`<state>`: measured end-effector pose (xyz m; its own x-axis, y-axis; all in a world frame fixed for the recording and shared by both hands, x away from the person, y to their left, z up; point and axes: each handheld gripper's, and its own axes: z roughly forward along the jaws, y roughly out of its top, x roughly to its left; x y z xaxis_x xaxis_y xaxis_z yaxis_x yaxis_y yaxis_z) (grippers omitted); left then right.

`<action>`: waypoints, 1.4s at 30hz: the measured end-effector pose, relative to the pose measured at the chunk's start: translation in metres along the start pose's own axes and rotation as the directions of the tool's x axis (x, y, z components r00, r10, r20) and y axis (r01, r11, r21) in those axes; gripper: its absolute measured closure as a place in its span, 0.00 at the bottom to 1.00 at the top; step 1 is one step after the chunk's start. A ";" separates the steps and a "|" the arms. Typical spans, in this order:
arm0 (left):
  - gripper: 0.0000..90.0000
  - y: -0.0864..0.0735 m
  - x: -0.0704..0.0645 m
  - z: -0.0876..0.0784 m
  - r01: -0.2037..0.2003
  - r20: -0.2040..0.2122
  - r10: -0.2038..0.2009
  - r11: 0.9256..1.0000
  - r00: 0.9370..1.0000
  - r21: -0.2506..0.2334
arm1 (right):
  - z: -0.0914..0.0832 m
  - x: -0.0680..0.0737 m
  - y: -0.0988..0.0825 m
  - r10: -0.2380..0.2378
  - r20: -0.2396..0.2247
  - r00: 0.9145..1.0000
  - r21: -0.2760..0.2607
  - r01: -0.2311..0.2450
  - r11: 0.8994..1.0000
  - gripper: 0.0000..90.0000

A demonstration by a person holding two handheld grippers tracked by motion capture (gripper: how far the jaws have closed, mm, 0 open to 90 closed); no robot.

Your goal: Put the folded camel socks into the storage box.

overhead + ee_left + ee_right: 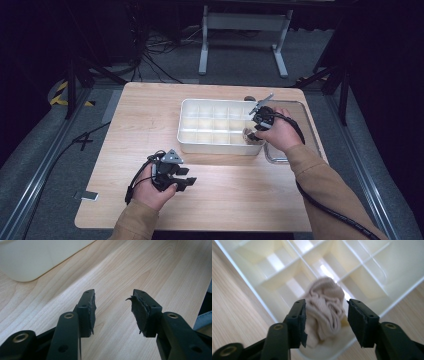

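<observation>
A white box (215, 149) split into several compartments stands on the wooden table, right of middle. A bunched beige cloth (325, 302) sits in its near right corner compartment (248, 134). My right gripper (325, 315) points down over that compartment, open, with the cloth between its jaws and a gap at the right pad (359, 320). In the high view that right gripper (252, 131) is at the box's right end. My left gripper (186, 182) rests low near the table's front, open and with nothing in it (113, 310), its pads frayed.
A clear flat lid (307, 120) lies under and right of the box, near the table's right edge. A small grey object (90, 195) sits at the front left corner. A corner of the white box (27, 262) is ahead of the left gripper.
</observation>
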<state>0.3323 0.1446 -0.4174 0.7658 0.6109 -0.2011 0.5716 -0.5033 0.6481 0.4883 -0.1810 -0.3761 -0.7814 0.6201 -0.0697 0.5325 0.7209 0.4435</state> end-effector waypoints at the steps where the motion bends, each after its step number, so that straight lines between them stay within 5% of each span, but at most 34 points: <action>1: 0.61 -0.001 0.000 -0.001 -0.001 -0.003 0.001 1.000 1.000 -0.004 | 0.001 0.000 0.002 0.001 0.002 1.000 -0.014 -0.001 1.000 0.50; 8: 0.61 -0.004 0.002 -0.003 0.012 -0.008 -0.012 1.000 1.000 -0.006 | 0.020 0.007 0.016 -0.028 0.024 0.999 -0.053 0.029 0.998 0.47; 15: 0.60 -0.003 0.003 -0.002 0.013 -0.001 -0.013 1.000 1.000 -0.012 | 0.022 0.003 0.012 -0.062 0.034 0.998 0.043 0.060 0.997 0.84; 18: 0.60 -0.002 0.002 -0.001 0.002 0.003 -0.002 1.000 1.000 -0.007 | 0.020 0.002 0.009 -0.049 0.022 0.999 0.073 0.047 0.996 0.89; 34: 0.60 -0.002 0.002 -0.001 0.007 0.003 -0.007 1.000 1.000 -0.006 | 0.048 0.001 0.001 0.001 0.010 1.000 0.163 -0.002 0.987 0.91; 38: 0.60 -0.001 0.002 -0.002 0.011 0.003 -0.011 1.000 1.000 -0.012 | 0.045 -0.001 -0.003 0.030 -0.006 1.000 0.134 -0.029 0.991 0.88; 42: 0.59 0.000 0.003 -0.001 0.008 -0.001 -0.008 1.000 1.000 -0.016 | 0.032 -0.005 -0.009 0.085 -0.026 0.996 0.067 -0.083 0.994 0.72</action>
<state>0.3339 0.1470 -0.4171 0.7609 0.6154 -0.2056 0.5730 -0.4888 0.6578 0.4976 -0.1812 -0.4081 -0.7416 0.6708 -0.0087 0.6161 0.6861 0.3868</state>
